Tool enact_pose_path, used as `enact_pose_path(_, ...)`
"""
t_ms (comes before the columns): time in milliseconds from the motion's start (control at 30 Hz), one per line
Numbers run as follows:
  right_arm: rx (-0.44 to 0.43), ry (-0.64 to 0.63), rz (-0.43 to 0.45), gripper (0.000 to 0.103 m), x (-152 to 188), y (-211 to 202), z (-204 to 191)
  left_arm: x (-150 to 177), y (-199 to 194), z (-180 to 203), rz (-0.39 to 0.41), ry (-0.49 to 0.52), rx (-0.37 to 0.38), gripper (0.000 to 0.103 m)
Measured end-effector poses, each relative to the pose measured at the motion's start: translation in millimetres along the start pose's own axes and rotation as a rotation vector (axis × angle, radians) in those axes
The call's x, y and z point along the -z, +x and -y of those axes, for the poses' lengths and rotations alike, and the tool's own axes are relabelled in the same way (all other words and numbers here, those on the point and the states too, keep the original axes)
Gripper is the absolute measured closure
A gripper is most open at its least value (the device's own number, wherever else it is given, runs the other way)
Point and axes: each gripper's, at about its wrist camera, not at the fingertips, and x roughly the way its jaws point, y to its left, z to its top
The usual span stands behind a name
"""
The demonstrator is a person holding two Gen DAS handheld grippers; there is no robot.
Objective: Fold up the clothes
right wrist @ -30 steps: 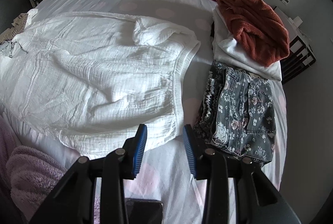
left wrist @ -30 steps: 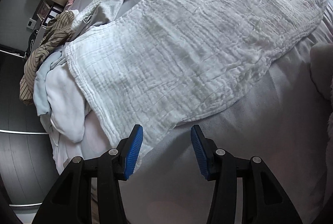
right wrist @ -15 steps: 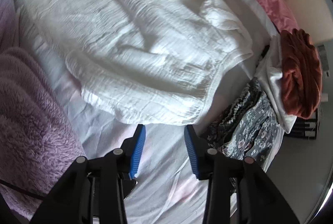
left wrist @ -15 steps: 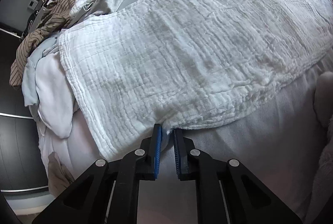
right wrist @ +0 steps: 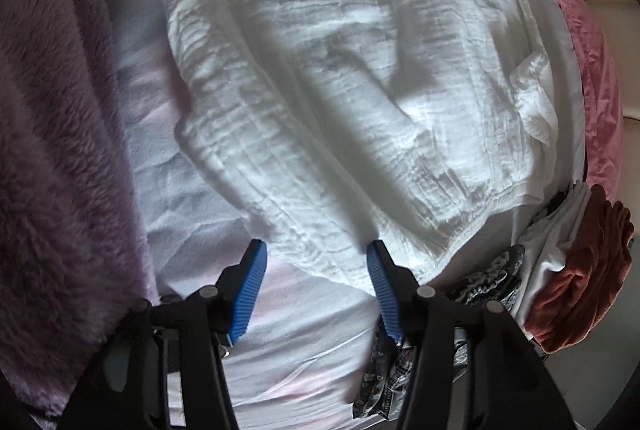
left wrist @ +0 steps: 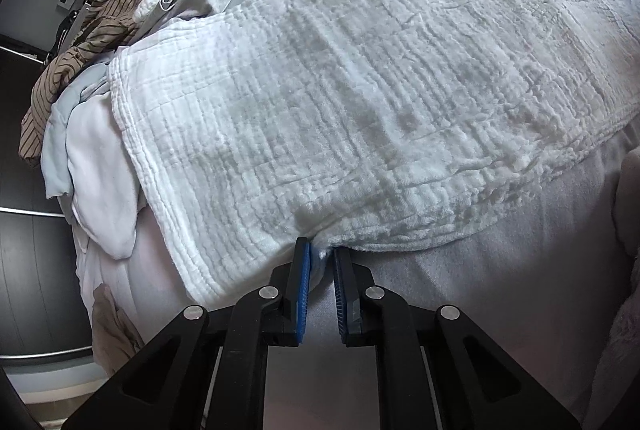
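Note:
A large white crinkled garment (left wrist: 340, 90) lies spread flat on the bed. My left gripper (left wrist: 321, 250) is shut on the garment's near edge, with a pinch of white cloth between the blue pads. In the right wrist view the same white garment (right wrist: 340, 90) fills the middle. My right gripper (right wrist: 316, 250) is open, its blue fingers standing on either side of the garment's near corner, just above the sheet.
A striped brown garment (left wrist: 76, 58) and pale blue and white clothes (left wrist: 92, 158) are heaped at the bed's left edge. A fuzzy purple blanket (right wrist: 52, 150) lies left. Folded floral shorts (right wrist: 492, 278), a white item and a rust towel (right wrist: 588, 270) are stacked right. Pink pillows (right wrist: 596, 78) lie beyond.
My left gripper has closed on the garment's edge and stayed there. My right gripper has moved down and forward to the garment's near corner, staying open.

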Motion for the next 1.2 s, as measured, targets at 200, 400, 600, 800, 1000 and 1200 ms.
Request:
enact_pose_path(200,0.004,0.119,-0.015,0.080,6,18,5,2,-9,-7,0.006,-0.088,-0.007,0.096)
enact_pose_path(400,0.041,0.293,0.105,0.091,30,-11,22,-3,-53,-41,0.111,-0.239,0.008,0.097)
enact_pose_path(600,0.057,0.369,0.182,0.092,51,-53,23,-13,-117,-64,0.270,-0.300,-0.011,0.097)
enact_pose_path(800,0.066,0.398,0.198,0.092,65,-67,25,5,-156,-71,0.367,-0.334,-0.021,0.097)
enact_pose_path(1000,0.082,0.438,0.220,0.092,72,-75,23,14,-182,-77,0.415,-0.353,-0.036,0.097)
enact_pose_path(1200,0.143,0.559,0.266,0.093,62,-87,65,-34,-184,-90,0.409,-0.322,-0.107,0.097)
